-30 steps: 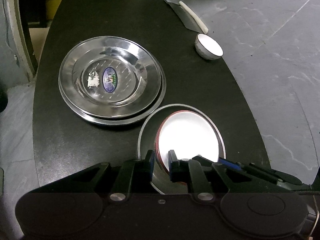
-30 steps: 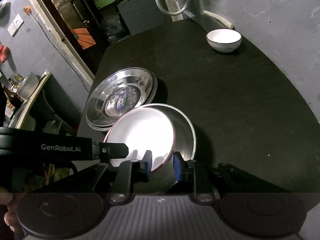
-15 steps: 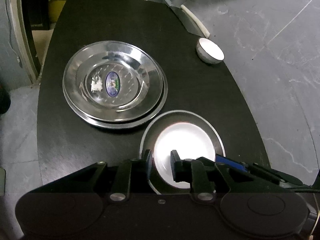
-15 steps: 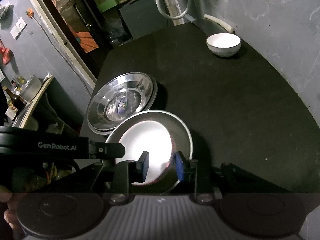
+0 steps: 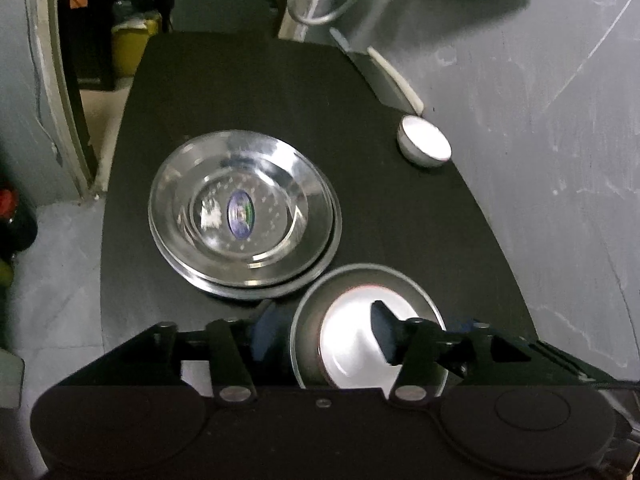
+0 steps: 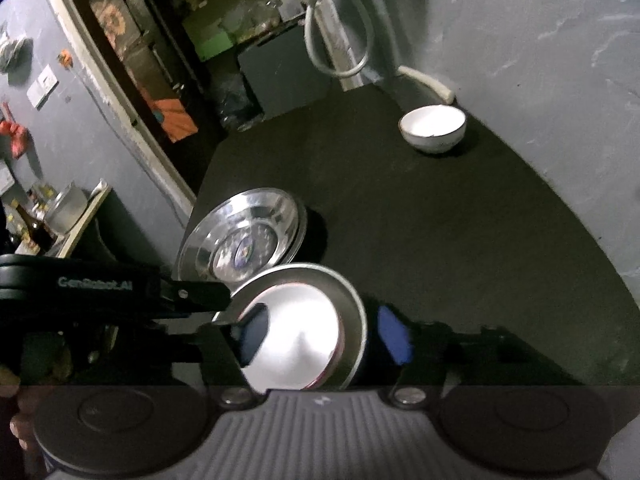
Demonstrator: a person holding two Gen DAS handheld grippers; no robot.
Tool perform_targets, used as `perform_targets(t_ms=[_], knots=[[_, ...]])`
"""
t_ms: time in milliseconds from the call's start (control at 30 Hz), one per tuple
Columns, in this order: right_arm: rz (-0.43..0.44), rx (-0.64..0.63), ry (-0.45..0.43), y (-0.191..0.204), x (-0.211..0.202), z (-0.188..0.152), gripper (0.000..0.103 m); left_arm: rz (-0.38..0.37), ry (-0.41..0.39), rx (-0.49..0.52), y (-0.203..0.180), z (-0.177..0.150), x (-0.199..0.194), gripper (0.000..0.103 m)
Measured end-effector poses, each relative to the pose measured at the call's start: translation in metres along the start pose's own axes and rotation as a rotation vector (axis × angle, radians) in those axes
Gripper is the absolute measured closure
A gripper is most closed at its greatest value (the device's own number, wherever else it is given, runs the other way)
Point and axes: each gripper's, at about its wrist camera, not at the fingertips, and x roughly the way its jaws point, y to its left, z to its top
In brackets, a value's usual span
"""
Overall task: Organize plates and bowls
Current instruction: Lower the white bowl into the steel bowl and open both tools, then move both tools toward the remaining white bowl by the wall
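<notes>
Red-rimmed white plate (image 5: 352, 336) inside steel plate (image 5: 424, 300)

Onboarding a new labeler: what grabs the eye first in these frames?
The bright white plate glares out of a steel dish at the near edge of the black table, straddled by the open left gripper and right gripper. Behind it to the left sit stacked shiny steel plates; a small white bowl stands alone at the far right edge.

1. A stack of round steel plates (image 5: 244, 220) lay near the dark table's (image 5: 240, 92) left edge.
2. A red-rimmed white plate (image 5: 352, 340) sat inside a steel plate (image 5: 416, 292) at the near edge.
3. A small white bowl (image 5: 424, 147) stood by the far right edge.
</notes>
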Motion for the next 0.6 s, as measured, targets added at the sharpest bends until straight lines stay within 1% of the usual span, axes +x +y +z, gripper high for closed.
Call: perform_targets(t_ms=[33, 67, 133, 200, 233, 267, 333, 400, 533, 600], knots=[[-0.002, 0.008, -0.008, -0.002, -0.001, 0.001, 0.025, 0.006, -0.011, 0.000, -0.001, 0.001, -0.001, 0.040], [-0.001, 0.018, -0.016, -0.005, -0.002, 0.001, 0.018, 0.011, -0.021, 0.000, -0.002, 0.003, -0.001, 0.035], [0.001, 0.037, -0.029, -0.010, -0.004, 0.002, 0.012, 0.020, -0.038, 0.002, -0.004, 0.005, -0.001, 0.029], [-0.001, 0.056, -0.039, -0.016, -0.004, 0.004, 0.007, 0.040, -0.051, 0.007, -0.007, 0.008, 0.002, 0.020], [-0.004, 0.064, -0.043, -0.018, -0.004, 0.004, 0.003, 0.051, -0.056, 0.009, -0.008, 0.009, 0.003, 0.018], [-0.006, 0.072, -0.049, -0.021, -0.003, 0.005, 0.001, 0.063, -0.061, 0.009, -0.009, 0.010, 0.004, 0.014], [-0.014, 0.086, -0.056, -0.027, -0.003, 0.007, 0.000, 0.082, -0.069, 0.006, -0.010, 0.014, 0.007, 0.011], [-0.027, 0.096, -0.055, -0.032, 0.001, 0.009, 0.000, 0.097, -0.077, -0.001, -0.011, 0.017, 0.010, 0.004], [-0.053, 0.102, -0.036, -0.043, 0.010, 0.014, 0.000, 0.130, -0.084, -0.011, -0.013, 0.025, 0.018, 0.004], [-0.069, 0.102, -0.031, -0.049, 0.015, 0.017, 0.000, 0.143, -0.083, -0.006, -0.015, 0.030, 0.024, 0.001]])
